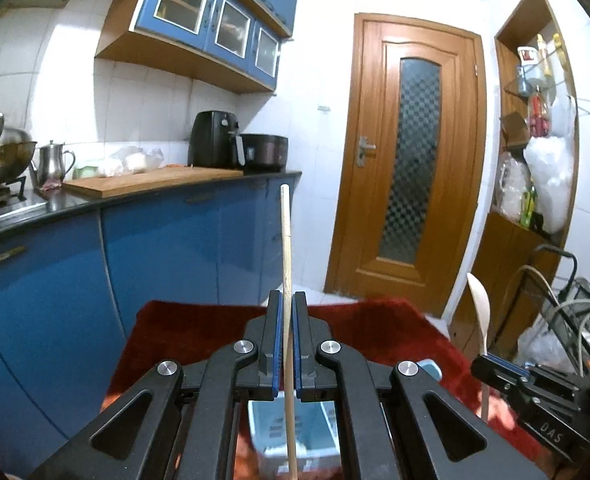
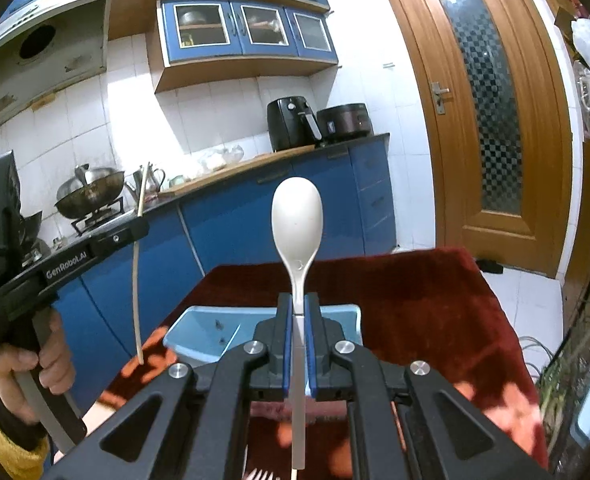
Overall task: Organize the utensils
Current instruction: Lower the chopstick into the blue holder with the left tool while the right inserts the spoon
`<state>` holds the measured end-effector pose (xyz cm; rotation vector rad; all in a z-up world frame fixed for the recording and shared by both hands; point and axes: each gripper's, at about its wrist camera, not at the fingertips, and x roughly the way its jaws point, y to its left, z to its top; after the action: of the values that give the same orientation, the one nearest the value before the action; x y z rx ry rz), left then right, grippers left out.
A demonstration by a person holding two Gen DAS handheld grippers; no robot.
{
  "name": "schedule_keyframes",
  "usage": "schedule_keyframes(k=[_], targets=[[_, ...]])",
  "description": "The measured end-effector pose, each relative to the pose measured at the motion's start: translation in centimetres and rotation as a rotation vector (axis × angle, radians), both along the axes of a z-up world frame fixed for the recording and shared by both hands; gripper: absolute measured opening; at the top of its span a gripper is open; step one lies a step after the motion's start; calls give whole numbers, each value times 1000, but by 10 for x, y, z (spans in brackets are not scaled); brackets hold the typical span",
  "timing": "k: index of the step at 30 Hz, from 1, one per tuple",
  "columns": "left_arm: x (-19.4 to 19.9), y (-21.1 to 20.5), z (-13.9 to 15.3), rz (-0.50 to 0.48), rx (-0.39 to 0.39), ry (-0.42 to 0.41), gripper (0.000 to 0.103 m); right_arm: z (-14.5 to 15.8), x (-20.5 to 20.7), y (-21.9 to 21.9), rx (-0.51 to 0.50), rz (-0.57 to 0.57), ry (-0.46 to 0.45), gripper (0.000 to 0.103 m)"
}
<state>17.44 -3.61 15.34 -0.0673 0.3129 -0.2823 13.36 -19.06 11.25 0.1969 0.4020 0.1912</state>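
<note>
The left tongs (image 1: 287, 300) are clamped tight on a single pale chopstick (image 1: 285, 240), which stands nearly upright between the blue pads, its top poking well above the fingertips and its lower end running down past the jaws over the light blue bin (image 1: 295, 436) below. The right tongs (image 2: 299, 300) are likewise closed hard, gripping the handle of a white spoon (image 2: 297, 216) whose bowl rises above the fingertips, facing the camera, while the handle's end hangs beneath the jaws. Both utensils are held in the air, clear of the surface. From the right wrist view the left tongs appear at the left edge, carried by a hand (image 2: 31, 364) in a yellow cuff (image 2: 3, 436), the chopstick slanting down from them. The light blue bin sits on a dark red cloth (image 2: 415, 288) that covers the surface, just ahead of and under both tongs; something small and dark lies inside it, though I can't make out what. At the bottom edge of the right view there seem to be the tines of a fork (image 2: 261, 474), blurred. Beyond the cloth runs a row of blue cabinets (image 1: 167, 248) under a black counter with a wooden cutting board (image 1: 151, 180), a black air fryer (image 1: 213, 140), a rice cooker (image 1: 263, 152), a steel kettle (image 1: 53, 160) and a wok (image 2: 89, 196) on the stove. A wooden door (image 1: 411, 160) stands to the right.
</note>
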Motion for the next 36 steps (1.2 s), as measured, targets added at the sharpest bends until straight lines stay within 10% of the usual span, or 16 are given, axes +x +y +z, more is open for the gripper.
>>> schedule_keyframes(k=[12,36], targets=[[22,-13,-33,69,20,-170,4,-25,48,6,-49,9,-91,7],[16,-3,-95,43,21,-23,4,-58,41,10,-108,55,-1,8]])
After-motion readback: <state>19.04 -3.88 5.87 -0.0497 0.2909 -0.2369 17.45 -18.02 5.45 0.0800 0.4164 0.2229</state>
